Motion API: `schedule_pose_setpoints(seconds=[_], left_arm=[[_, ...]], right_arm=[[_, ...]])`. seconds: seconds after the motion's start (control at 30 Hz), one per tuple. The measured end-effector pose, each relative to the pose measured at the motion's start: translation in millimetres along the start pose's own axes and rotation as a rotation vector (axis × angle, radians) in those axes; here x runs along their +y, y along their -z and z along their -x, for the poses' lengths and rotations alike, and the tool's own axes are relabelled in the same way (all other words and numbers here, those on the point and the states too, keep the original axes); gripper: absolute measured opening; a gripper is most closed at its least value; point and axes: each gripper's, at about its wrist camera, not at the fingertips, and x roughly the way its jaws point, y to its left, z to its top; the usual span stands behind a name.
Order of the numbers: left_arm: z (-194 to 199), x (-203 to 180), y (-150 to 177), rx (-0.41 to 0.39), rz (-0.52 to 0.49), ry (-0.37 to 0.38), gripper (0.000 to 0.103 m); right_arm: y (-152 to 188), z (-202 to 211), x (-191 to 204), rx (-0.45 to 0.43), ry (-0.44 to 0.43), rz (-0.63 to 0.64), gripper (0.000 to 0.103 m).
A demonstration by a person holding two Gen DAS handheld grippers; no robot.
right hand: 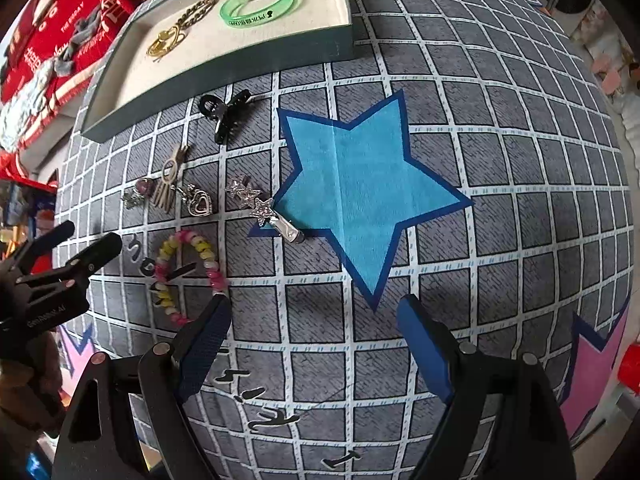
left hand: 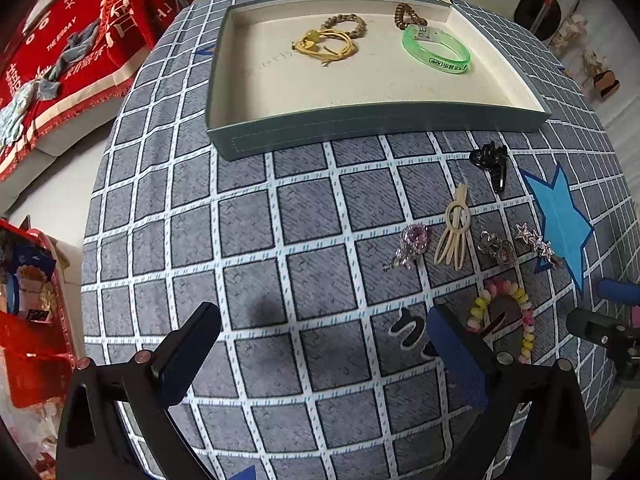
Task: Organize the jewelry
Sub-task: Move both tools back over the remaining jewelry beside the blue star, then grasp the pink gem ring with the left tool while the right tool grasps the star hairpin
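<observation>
A teal tray (left hand: 376, 120) with a cream floor holds a green bangle (left hand: 436, 50), a yellow cord bracelet (left hand: 326, 44) and two brown bead bracelets (left hand: 408, 14). On the checked cloth lie a black claw clip (left hand: 494, 164), a cream hair clip (left hand: 454, 228), a pink crystal piece (left hand: 412, 246), a heart charm (left hand: 500, 246), a star barrette (right hand: 260, 208) and a pink-yellow bead bracelet (right hand: 192, 272). My left gripper (left hand: 324, 320) is open and empty, left of the bracelet. My right gripper (right hand: 316, 308) is open and empty, just right of the bracelet.
The tray also shows in the right wrist view (right hand: 224, 80). A blue star patch (right hand: 360, 192) lies beside the barrette. Red fabric (left hand: 80, 40) covers a sofa at the back left. A red box (left hand: 32, 320) stands left of the table.
</observation>
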Motion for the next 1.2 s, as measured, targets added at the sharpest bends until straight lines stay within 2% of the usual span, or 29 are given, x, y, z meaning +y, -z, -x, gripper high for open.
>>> schedule_pose_setpoints(seconds=[0.3, 0.5, 0.8, 0.87, 1.0, 1.03, 1.13, 1.2], left_arm=[[-18.4, -12.4, -21.4, -0.003, -0.036, -0.027, 0.103], [-24.8, -10.4, -22.1, -0.004, -0.04, -0.03, 0.103], [-26.2, -17.5, -31.3, -0.02, -0.067, 0.002, 0.103], [-26.6, -22.9, -34.6, -0.025, -0.086, 0.006, 0.103], [-25.4, -30.9, -41.0, -0.033, -0.105, 0.033, 0.088], [-23.5, -28.0, -40.5, -0.037, -0.111, 0.036, 0.085], [-20.7, -33.3, -45.3, -0.042, -0.136, 0.049, 0.069], [-18.7, -34.7, -43.1, -0.048, -0.152, 0.055, 0.052]], right_arm=[[-20.4, -15.7, 11.6, 0.001, 0.083, 0.093, 0.087], [-34.5, -28.3, 20.0, -0.013, 0.144, 0.148, 0.087], [-66.1, -47.0, 76.1, -0.05, 0.178, 0.267, 0.087], [-70.6, -48.0, 91.9, -0.054, 0.174, 0.287, 0.079], [-74.5, -50.6, 96.2, -0.056, 0.144, 0.283, 0.064], [-74.8, -50.8, 98.3, -0.058, 0.144, 0.286, 0.057], [-74.8, -50.2, 102.1, -0.055, 0.142, 0.299, 0.045], [-69.5, -45.7, 103.3, -0.054, 0.142, 0.306, 0.039]])
